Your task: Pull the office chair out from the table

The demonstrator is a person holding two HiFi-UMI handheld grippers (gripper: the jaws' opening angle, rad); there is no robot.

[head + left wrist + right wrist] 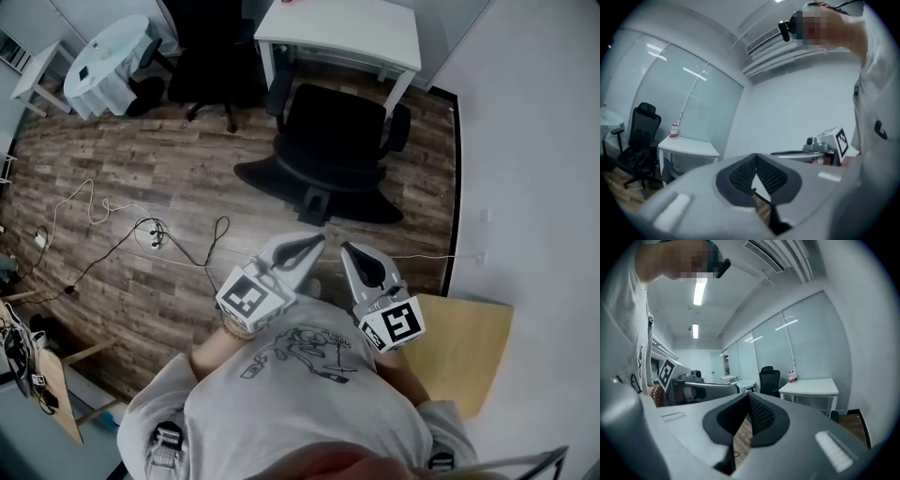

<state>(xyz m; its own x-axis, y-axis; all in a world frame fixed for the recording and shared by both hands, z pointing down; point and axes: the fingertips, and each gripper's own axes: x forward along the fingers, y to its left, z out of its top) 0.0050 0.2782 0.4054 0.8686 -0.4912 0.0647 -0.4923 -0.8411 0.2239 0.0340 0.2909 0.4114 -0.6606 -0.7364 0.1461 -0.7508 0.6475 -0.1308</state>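
L gripper [311,246] & R gripper [351,253] jaws together, empty, well short of office chair [336,141] at far white table [349,30]; prob heavy-ish but rolls, grab backrest top/armrest.

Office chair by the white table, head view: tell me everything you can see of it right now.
The office chair is all black, with a padded-looking seat, an armrest on each side and a wide backrest turned toward the person. A small grey fitting shows at the back's near edge. It stands upright on the wood-look floor, facing the white table, and its seat seems clear of the tabletop. Its base is hidden beneath it. Only the floor is seen touching it.
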